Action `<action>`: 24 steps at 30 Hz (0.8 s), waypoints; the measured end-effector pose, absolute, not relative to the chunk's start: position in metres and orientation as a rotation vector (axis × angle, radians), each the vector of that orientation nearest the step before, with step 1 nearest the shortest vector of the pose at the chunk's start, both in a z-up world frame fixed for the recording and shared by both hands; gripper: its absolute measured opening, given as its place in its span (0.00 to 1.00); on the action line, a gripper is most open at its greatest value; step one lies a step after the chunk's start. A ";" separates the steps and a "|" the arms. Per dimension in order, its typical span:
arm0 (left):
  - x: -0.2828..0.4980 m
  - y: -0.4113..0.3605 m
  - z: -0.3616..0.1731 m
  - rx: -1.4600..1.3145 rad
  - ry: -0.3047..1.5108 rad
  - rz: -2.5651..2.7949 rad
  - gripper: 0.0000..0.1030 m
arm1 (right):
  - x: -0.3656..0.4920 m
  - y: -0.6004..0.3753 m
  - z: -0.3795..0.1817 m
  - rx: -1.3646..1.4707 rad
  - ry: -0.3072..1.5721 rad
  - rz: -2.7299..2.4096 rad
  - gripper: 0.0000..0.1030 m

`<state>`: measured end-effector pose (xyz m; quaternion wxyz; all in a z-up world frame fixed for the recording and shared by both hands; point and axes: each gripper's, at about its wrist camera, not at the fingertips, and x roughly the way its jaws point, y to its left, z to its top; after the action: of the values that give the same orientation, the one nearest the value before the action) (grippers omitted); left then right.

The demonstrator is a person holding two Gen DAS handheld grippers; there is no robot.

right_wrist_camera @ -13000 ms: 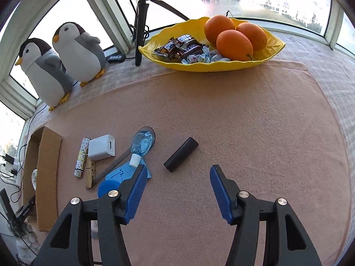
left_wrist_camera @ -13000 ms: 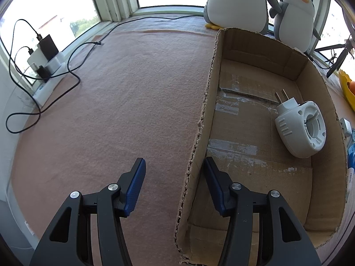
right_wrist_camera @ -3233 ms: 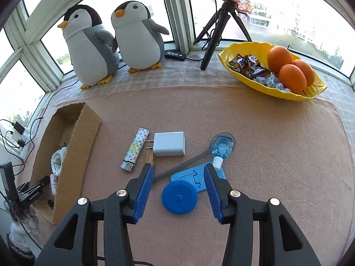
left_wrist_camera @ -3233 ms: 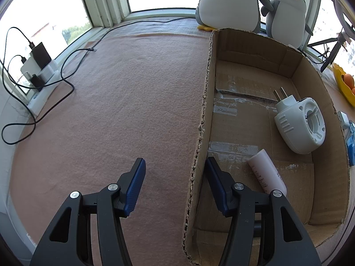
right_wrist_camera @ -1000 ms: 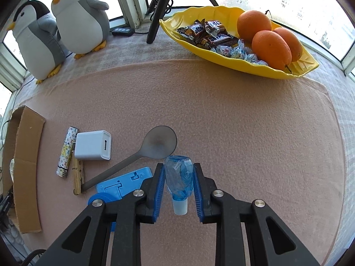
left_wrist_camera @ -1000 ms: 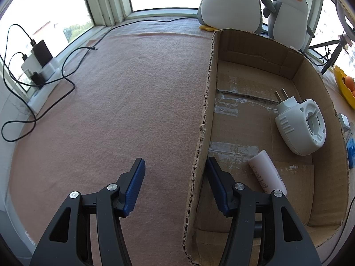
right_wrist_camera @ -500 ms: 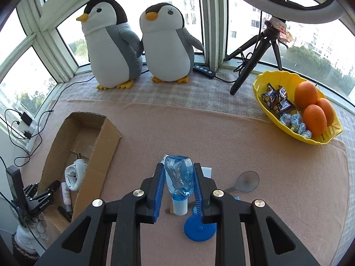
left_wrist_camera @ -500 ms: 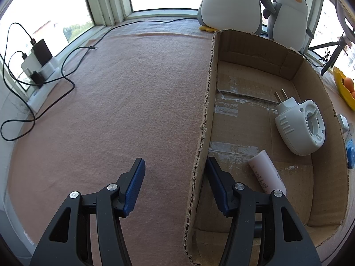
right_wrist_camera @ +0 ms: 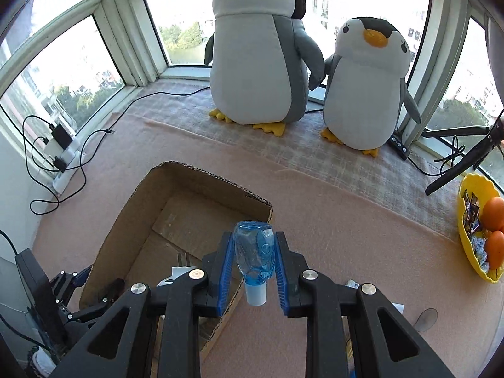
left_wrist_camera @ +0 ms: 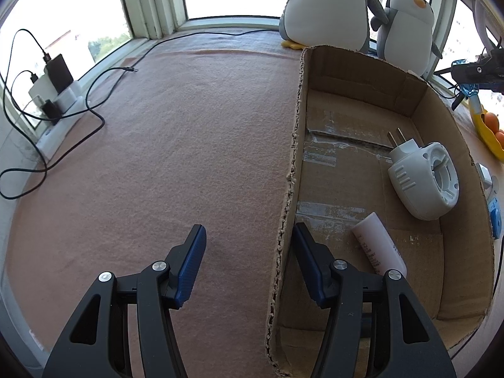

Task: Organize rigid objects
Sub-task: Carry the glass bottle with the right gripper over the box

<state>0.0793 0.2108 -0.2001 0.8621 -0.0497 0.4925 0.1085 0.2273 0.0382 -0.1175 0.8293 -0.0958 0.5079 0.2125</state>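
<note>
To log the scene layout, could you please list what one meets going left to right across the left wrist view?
Power strip with chargers → loose black cable → cardboard box wall → white tube → white plug-in device → yellow bowl.

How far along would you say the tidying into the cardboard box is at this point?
Done: a white plug-in device and a pale tube lie in the cardboard box. In hand: the right gripper carries a blue bottle near the box. Left: a grey spoon, at least.
</note>
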 end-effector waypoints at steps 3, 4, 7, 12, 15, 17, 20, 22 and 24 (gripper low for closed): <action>0.079 0.211 -0.200 -0.098 1.027 0.220 0.56 | 0.231 0.061 -0.131 -0.278 1.088 0.445 0.22; 0.079 0.210 -0.200 -0.092 1.025 0.217 0.56 | 0.232 0.067 -0.136 -0.298 1.094 0.445 0.22; 0.079 0.211 -0.201 -0.085 1.015 0.212 0.56 | 0.235 0.081 -0.148 -0.337 1.116 0.430 0.22; 0.078 0.207 -0.200 -0.065 0.997 0.218 0.56 | 0.244 0.094 -0.165 -0.370 1.161 0.420 0.22; 0.078 0.208 -0.201 -0.072 0.996 0.214 0.56 | 0.244 0.105 -0.172 -0.392 1.174 0.430 0.22; 0.078 0.210 -0.201 -0.080 0.996 0.211 0.56 | 0.244 0.113 -0.177 -0.408 1.184 0.438 0.22; 0.077 0.211 -0.201 -0.089 0.998 0.203 0.56 | 0.244 0.119 -0.186 -0.426 1.202 0.435 0.22; 0.077 0.212 -0.201 -0.097 1.000 0.201 0.56 | 0.244 0.121 -0.190 -0.428 1.209 0.430 0.22; 0.078 0.213 -0.201 -0.102 1.000 0.203 0.56 | 0.245 0.120 -0.192 -0.417 1.222 0.428 0.22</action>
<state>0.0778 0.2132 -0.2010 0.8713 -0.0489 0.4785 0.0970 0.2450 0.1198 -0.1923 0.7775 -0.1930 0.5650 0.1977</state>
